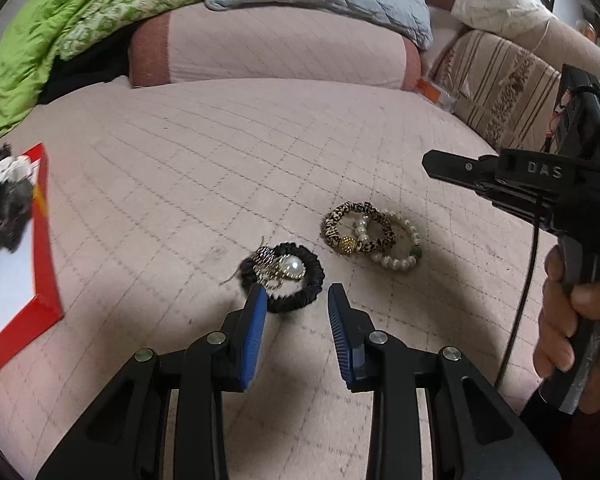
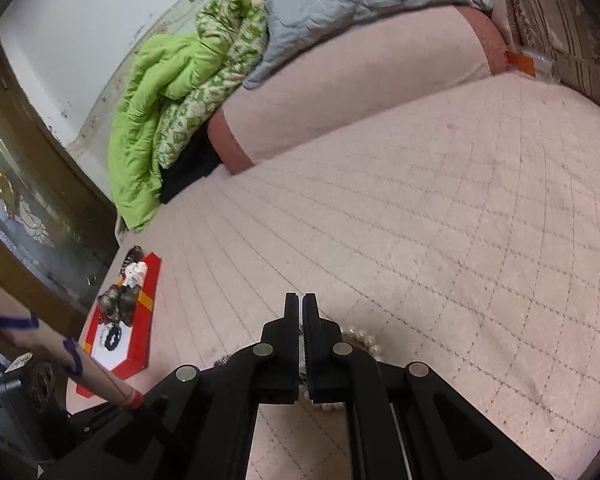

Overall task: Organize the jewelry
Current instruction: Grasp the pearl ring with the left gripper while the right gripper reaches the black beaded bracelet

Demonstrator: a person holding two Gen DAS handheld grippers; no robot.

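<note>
Two scrunchies (black (image 1: 283, 277), leopard (image 1: 358, 227)), one pearl bracelet (image 1: 400, 250), one red tray (image 1: 46, 248).

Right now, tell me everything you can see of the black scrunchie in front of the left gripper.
The black scrunchie is a ruffled ring of glossy, satin-like fabric lying flat on the pink quilted bedspread. A charm cluster with a large pearl and gold and silver metalwork sits on its left side. The open left gripper has its left blue pad overlapping the near rim; contact is unclear. It lies apart from the leopard-print scrunchie.
</note>
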